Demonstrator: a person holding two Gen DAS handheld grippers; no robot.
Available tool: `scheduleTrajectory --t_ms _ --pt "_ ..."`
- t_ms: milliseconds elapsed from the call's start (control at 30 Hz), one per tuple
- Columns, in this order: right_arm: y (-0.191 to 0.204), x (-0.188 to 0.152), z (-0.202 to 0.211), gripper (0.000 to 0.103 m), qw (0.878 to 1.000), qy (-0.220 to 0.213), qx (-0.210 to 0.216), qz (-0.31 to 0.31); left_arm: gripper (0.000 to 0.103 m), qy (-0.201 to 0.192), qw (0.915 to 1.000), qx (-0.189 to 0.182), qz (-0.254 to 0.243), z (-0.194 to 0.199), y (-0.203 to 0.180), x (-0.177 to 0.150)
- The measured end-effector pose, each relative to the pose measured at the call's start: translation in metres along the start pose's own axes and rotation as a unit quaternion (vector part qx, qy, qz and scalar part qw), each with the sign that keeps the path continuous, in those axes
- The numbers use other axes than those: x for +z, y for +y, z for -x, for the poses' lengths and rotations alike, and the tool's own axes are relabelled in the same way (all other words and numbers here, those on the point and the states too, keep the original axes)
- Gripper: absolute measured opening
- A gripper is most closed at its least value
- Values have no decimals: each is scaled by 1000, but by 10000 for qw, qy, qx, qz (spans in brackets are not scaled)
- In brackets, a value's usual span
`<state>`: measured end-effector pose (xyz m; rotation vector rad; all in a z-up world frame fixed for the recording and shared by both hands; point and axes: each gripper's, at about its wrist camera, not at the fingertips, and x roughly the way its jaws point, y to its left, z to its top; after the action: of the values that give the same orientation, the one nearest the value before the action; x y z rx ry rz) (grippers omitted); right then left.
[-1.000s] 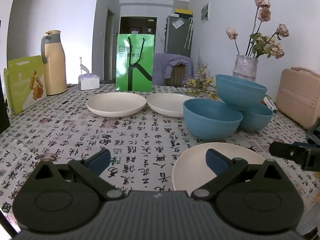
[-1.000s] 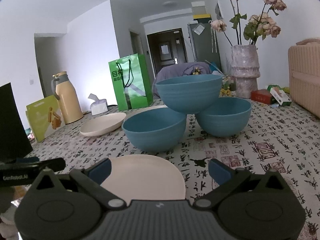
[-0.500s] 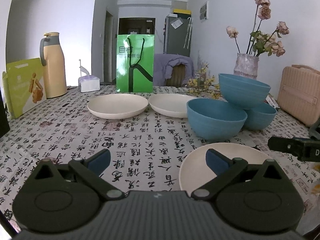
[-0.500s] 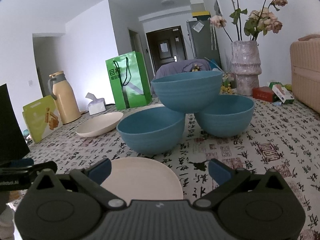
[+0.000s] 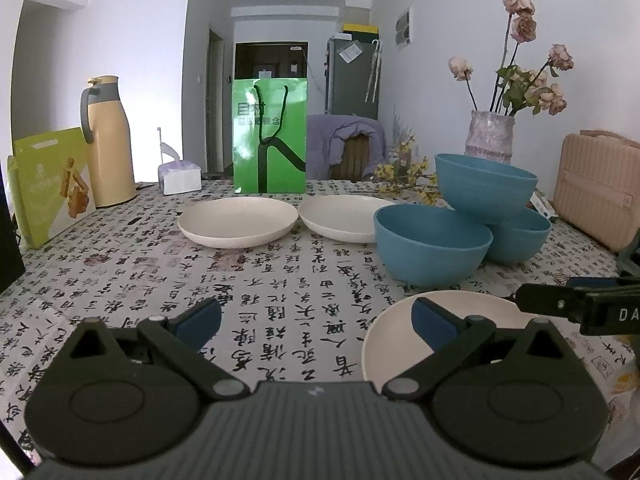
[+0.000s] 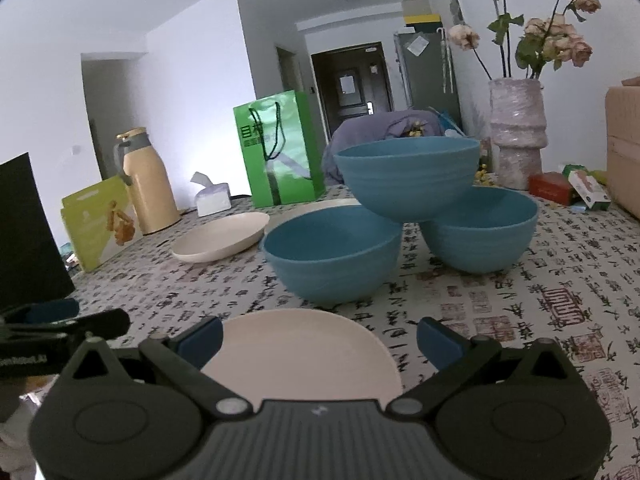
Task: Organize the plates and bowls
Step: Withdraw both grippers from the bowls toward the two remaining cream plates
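Three blue bowls stand in a small pyramid: a near bowl (image 6: 334, 258), a right bowl (image 6: 480, 230), and a top bowl (image 6: 406, 176) resting on both rims. A cream plate (image 6: 300, 352) lies just in front of my right gripper (image 6: 318, 336), which is open and empty above its near edge. Two more cream plates (image 5: 238, 222) (image 5: 346, 222) sit side by side further back. My left gripper (image 5: 316, 314) is open and empty over the tablecloth, left of the near plate (image 5: 448, 320). The right gripper's finger (image 5: 576, 306) shows at the left view's right edge.
A green paper bag (image 5: 270, 136), a yellow thermos (image 5: 108, 144), a tissue box (image 5: 180, 176) and a yellow-green box (image 5: 50, 184) stand at the back and left. A vase of dried roses (image 6: 516, 128) and a beige case (image 5: 596, 188) are at the right.
Both grippers have sunk a little lower and drawn slightly back, so the bowls and plates sit higher in view. Nothing on the table has moved.
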<state>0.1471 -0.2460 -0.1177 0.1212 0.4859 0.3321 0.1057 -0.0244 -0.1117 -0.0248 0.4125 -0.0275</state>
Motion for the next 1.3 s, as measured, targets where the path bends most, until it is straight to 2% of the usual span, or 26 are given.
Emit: scheduleTrajectory --t_ms 500,767,1000,1300 --pt "34 20 -8 103 9998 47 63 168 103 2 9994 317 105 12 36 12" --pt "59 37 -27 103 9996 18 -126 235 103 22 9987 444 265 3 63 25" --pt "81 56 -41 103 9986 -89 -17 517 103 -30 9980 465 422 -4 87 37" --pt "100 71 -69 103 9983 37 14 583 103 -91 9971 573 498 -15 111 50"
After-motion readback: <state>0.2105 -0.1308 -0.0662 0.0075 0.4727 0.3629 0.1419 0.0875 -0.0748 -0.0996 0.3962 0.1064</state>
